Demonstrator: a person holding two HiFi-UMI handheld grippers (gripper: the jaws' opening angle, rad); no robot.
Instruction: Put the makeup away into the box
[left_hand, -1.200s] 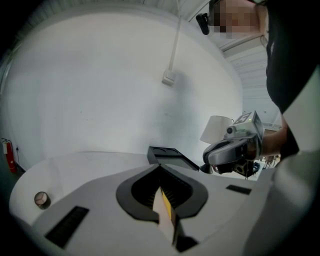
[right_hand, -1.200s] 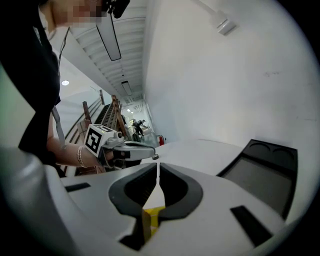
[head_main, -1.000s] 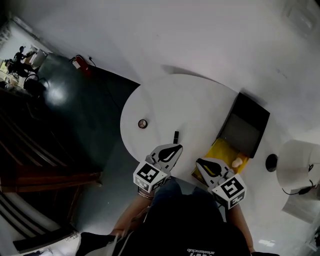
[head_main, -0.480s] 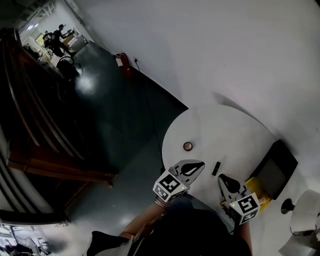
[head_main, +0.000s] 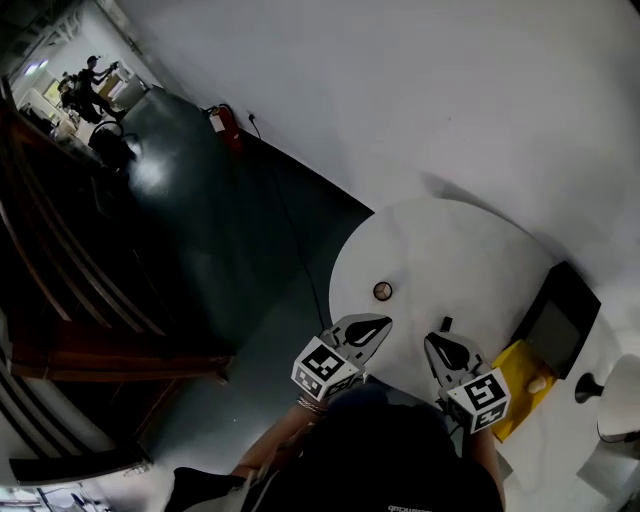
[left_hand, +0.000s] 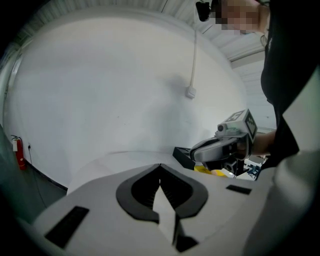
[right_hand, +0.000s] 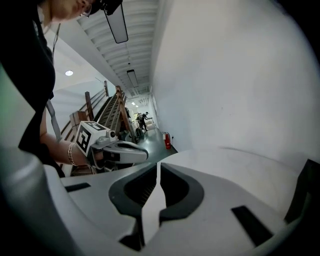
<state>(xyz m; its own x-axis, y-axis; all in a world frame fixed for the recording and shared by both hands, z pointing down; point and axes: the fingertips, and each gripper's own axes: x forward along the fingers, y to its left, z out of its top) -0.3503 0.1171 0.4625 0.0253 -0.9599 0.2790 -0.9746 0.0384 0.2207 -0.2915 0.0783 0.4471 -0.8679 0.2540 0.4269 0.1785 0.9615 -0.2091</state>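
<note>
Left gripper (head_main: 378, 325) and right gripper (head_main: 437, 345) are at the near edge of the round white table (head_main: 450, 240). Both claws closed, nothing in them. Dark makeup stick (head_main: 445, 324) lies just past the right gripper's tip. Small round makeup pot (head_main: 382, 291) is farther, to its left. Black box (head_main: 562, 318) with yellow part (head_main: 512, 395) is on the table's right side, apart from both makeup items.

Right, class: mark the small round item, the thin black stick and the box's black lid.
small round item (head_main: 382, 291), head view, its centre
thin black stick (head_main: 445, 324), head view, its visible part
black lid (head_main: 560, 318), head view, middle of its panel
</note>
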